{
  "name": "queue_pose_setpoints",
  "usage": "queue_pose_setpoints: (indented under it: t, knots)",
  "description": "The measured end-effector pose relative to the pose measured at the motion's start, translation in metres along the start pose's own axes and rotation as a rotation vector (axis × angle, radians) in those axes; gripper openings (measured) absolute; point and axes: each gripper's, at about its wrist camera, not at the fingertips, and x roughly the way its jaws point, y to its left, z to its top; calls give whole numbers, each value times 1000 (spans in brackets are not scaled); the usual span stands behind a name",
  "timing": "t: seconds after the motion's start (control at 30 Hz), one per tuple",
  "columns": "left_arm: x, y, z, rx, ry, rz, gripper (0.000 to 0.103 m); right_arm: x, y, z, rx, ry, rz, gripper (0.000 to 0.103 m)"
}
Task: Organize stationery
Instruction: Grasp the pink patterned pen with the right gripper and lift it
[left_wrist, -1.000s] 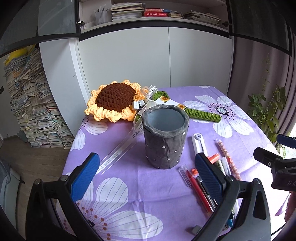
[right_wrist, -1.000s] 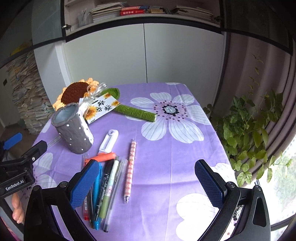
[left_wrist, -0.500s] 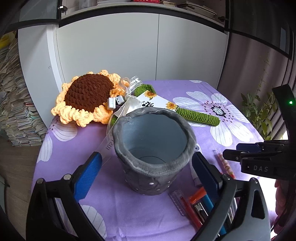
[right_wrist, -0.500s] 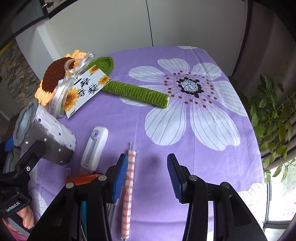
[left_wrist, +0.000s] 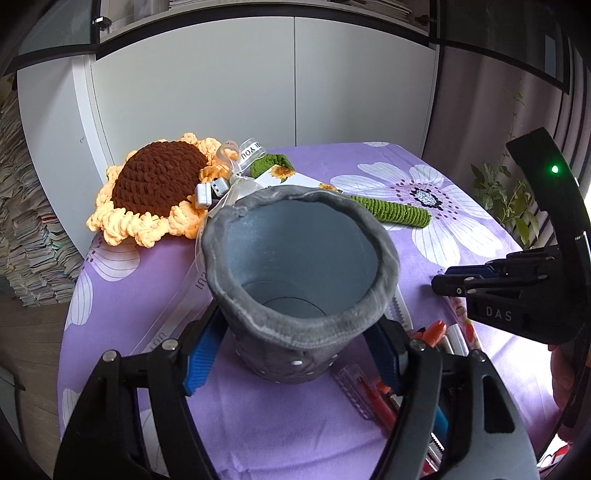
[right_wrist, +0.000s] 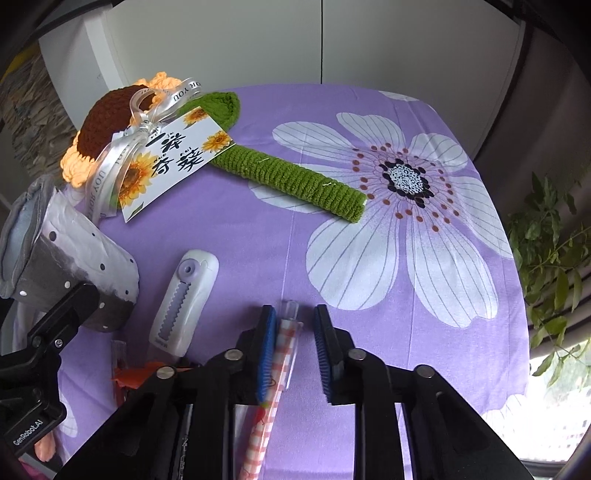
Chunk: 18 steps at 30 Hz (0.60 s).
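A: What stands behind the table (left_wrist: 461, 258)?
B: White cabinet doors (left_wrist: 229, 85) fill the upper middle of the frame, with a shelf of books (left_wrist: 388, 7) along the very top edge.
A: And at the sides?
B: Stacks of papers (left_wrist: 26, 229) pile up at the left edge above a wooden floor (left_wrist: 33, 354). At the right, a leafy plant (right_wrist: 546, 258) stands by a bright window (right_wrist: 554, 424), where daylight comes in.

"DAS" on right gripper (left_wrist: 458, 284); "GenRobot.AI" on left gripper (right_wrist: 55, 317); "YOU" on ribbon (right_wrist: 184, 90).
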Motion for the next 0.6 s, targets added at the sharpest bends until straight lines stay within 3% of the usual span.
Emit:
queue_pose_setpoints:
  t: [0.17, 0.43, 0.6]
  knots:
    - [-17, 4, -7, 31, -40, 12, 70, -11, -5, -5, 36, 3, 57, 15]
    - [-15, 29, -21, -29, -52, 20, 70, -53, -6, -6, 44, -97, 95, 14]
    - [-12, 21, -25, 15, -61, 51, 70, -89, 4, 0, 23, -187, 134, 12]
